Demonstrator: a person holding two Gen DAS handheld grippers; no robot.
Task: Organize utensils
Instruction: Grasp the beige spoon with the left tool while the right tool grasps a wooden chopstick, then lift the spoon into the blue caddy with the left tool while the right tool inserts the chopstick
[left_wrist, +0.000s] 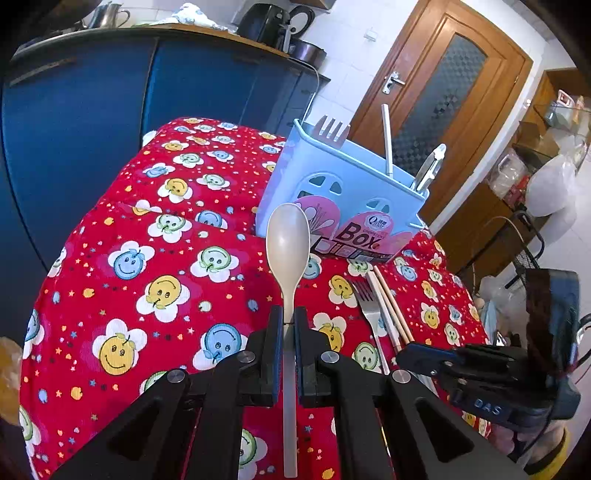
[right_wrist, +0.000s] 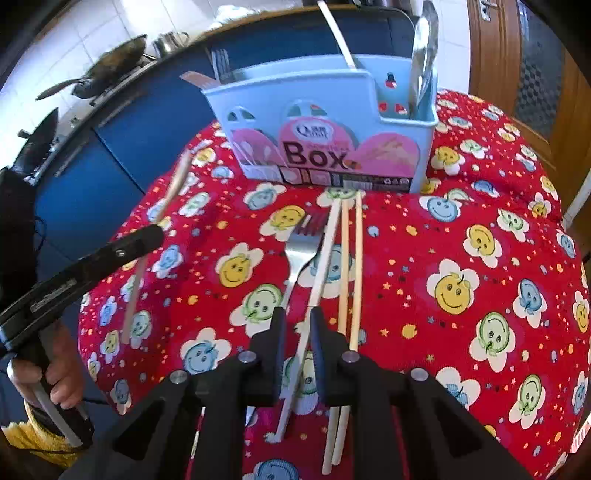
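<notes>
My left gripper (left_wrist: 289, 319) is shut on the handle of a beige plastic spoon (left_wrist: 287, 240) and holds it above the red smiley cloth (left_wrist: 122, 258), bowl pointing toward the light blue utensil box (left_wrist: 343, 199). The box holds a fork (left_wrist: 330, 129), a white stick and metal tongs. In the right wrist view my right gripper (right_wrist: 297, 317) has its jaws close around a white chopstick (right_wrist: 321, 258) lying on the cloth, beside a metal fork (right_wrist: 301, 245) and two wooden chopsticks (right_wrist: 351, 273). The box (right_wrist: 325, 122) stands just beyond them. The left gripper (right_wrist: 92, 258) with the spoon shows at left.
Blue kitchen cabinets (left_wrist: 92, 110) with a kettle and pans stand behind the table. A wooden door (left_wrist: 443, 110) is at the right, with bags and shelves past it. The cloth's edge drops off at left and right.
</notes>
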